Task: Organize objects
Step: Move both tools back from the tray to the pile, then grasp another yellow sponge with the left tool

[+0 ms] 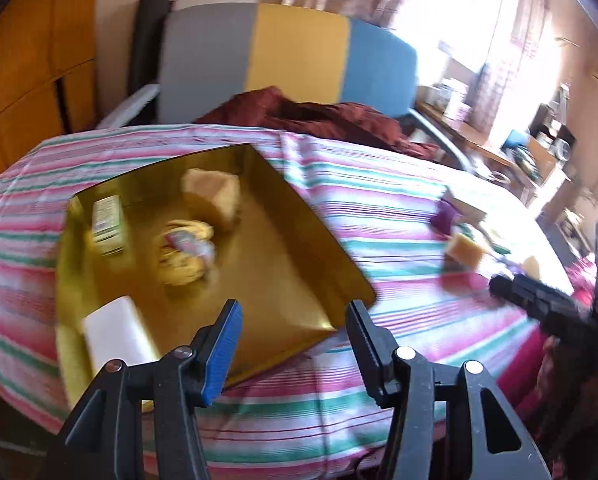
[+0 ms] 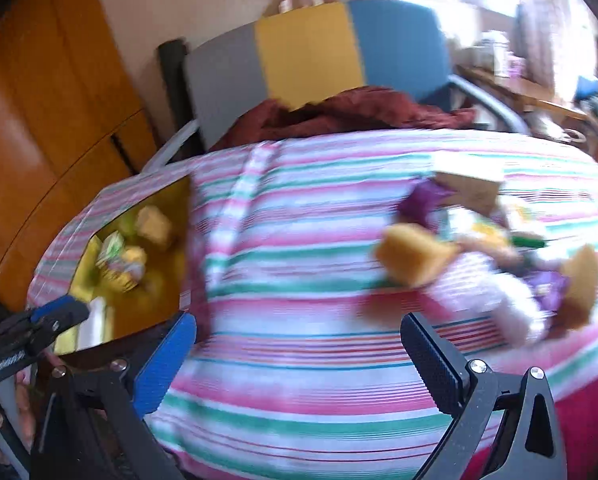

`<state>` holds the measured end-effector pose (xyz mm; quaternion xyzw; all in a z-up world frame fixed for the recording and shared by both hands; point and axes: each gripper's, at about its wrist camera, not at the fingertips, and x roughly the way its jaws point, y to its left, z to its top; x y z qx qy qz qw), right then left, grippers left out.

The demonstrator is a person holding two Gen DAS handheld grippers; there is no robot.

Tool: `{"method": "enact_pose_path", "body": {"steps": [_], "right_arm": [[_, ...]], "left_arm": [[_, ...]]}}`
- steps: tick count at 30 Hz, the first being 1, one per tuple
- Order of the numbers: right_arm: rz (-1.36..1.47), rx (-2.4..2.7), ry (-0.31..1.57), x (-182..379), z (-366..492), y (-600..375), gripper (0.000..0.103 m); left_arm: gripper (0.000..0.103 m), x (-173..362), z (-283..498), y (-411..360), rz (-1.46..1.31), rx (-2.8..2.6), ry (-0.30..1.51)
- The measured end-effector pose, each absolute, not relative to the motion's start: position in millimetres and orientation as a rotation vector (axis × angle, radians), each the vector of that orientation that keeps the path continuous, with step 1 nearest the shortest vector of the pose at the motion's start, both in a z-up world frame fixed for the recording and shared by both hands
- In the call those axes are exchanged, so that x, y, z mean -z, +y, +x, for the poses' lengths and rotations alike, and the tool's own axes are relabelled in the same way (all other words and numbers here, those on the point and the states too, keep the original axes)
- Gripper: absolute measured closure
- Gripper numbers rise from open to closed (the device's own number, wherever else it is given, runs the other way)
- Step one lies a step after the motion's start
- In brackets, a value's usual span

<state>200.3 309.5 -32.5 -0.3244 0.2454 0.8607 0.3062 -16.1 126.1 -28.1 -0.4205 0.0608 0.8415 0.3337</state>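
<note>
Nearest in the left wrist view, the left gripper (image 1: 295,320) has its jaws spread with nothing between them, and it hangs over the near corner of the gold tray (image 1: 299,216). In the right wrist view the right gripper (image 2: 299,344) is also spread wide and empty, above bare striped tablecloth (image 2: 299,280).

Inside the tray, a white block (image 1: 115,332) lies at 7 o'clock near the left jaw. A small wrapped bundle (image 1: 185,254) sits in the middle, a green-and-white carton (image 1: 107,222) at 10 o'clock and a tan sponge (image 1: 215,196) at 12 o'clock.

The things not yet sorted lie at 2 o'clock from the right gripper: an orange sponge (image 2: 415,256), a purple wrapper (image 2: 423,200), a cardboard box (image 2: 471,188) and more, tightly mixed.

Further, a dark red cloth (image 1: 319,116) and a striped chair (image 1: 291,56).

I judge the pile as the risk: the pieces touch each other, so a closing jaw may catch two, or push one off the far table edge. Both pictures are blurred, so aiming is uncertain.
</note>
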Motion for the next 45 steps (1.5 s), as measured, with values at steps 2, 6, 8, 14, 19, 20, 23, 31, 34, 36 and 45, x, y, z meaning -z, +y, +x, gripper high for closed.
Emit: {"method": "enact_pose_path", "body": {"steps": [2,6,8,14,19,20,23,31,34,36,45], "right_arm": [[-0.814,-2.229,0.653,23.8,221.9,326.4,0.0],[-0.703,-2.09,0.644,5.6,271.5,365.2,0.0],[-0.667,-2.02,0.659,2.2,291.1,381.4,0.0],[-0.602,-1.93,0.79,9.1,322.5,413.0,0.0],[-0.592,-1.967,0.847,13.0,325.2,416.9,0.0],[-0.593,-1.979,0.855,13.2,324.6,416.3,0.0],[-0.591,-2.017,0.878,15.7,324.0,414.6,0.0],[-0.577,-2.061,0.953,21.5,327.9,419.2,0.0],[-0.565,-2.059,0.98,23.1,330.7,421.3,0.0],[-0.56,-2.063,0.995,24.0,332.1,423.1,0.0],[-0.601,-2.074,0.999,26.2,328.2,425.9,0.0]], "left_arm": [[0.049,26.1,-11.8,140.1,-1.08,-2.136,0.176],[0.049,31.2,-2.7,182.2,-1.088,-1.979,0.231],[0.049,35.9,3.7,200.2,-1.095,-1.905,0.254],[0.054,57.5,20.4,260.5,-1.159,-1.706,0.301],[0.056,66.5,21.6,297.9,-1.213,-1.615,0.249],[0.056,67.9,17.4,306.2,-1.235,-1.603,0.206],[0.05,70.5,4.5,324.9,-1.275,-1.599,0.143],[0.024,69.2,0.5,387.6,-1.174,-1.634,0.312],[0.021,73.0,1.9,409.8,-1.15,-1.622,0.4],[0.023,80.2,-2.5,420.5,-1.167,-1.611,0.42],[0.051,100.8,-22.5,396.0,-1.233,-1.59,0.329]]}}
